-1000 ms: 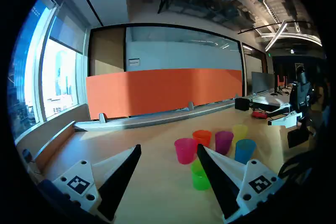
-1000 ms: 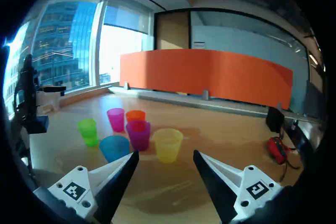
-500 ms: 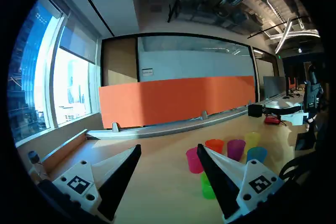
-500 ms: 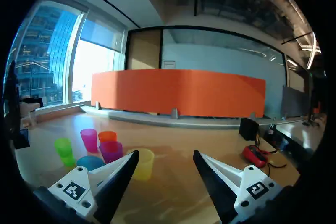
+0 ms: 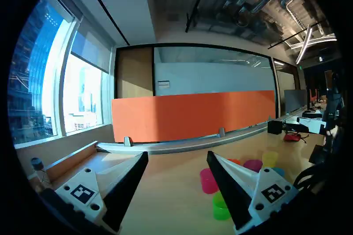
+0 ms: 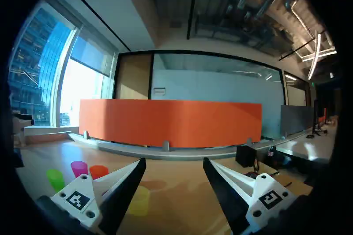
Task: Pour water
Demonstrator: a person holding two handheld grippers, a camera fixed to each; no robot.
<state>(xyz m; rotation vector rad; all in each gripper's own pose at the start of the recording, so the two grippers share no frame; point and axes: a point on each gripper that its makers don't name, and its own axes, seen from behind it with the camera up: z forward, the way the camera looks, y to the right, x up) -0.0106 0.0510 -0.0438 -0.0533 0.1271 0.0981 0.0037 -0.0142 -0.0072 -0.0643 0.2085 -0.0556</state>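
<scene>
Well, my left gripper (image 5: 176, 153) is held above the desk (image 5: 176, 204) with its jaws released, and between the fingers I see bare wood. The coloured cups (image 5: 253, 165) stand together on the open surface of the desk, well apart from the far edge where the orange partition (image 5: 194, 116) runs. In the left gripper view the pink cup (image 5: 207, 181) and the green cup (image 5: 219, 207) are just beside the right-hand finger and partly hidden by it. The yellow cup (image 5: 270, 158) shows above that finger. My right gripper (image 6: 174, 160) is released too, with its fingers wide apart over the desk. In the right gripper view the green cup, the pink cup and an orange cup (image 6: 98, 171) sit low on the left, near the left-hand finger, and the yellow cup is partly behind that finger. A black box (image 6: 245, 155) stands toward the far edge. I cannot tell whether any cup contains water.
</scene>
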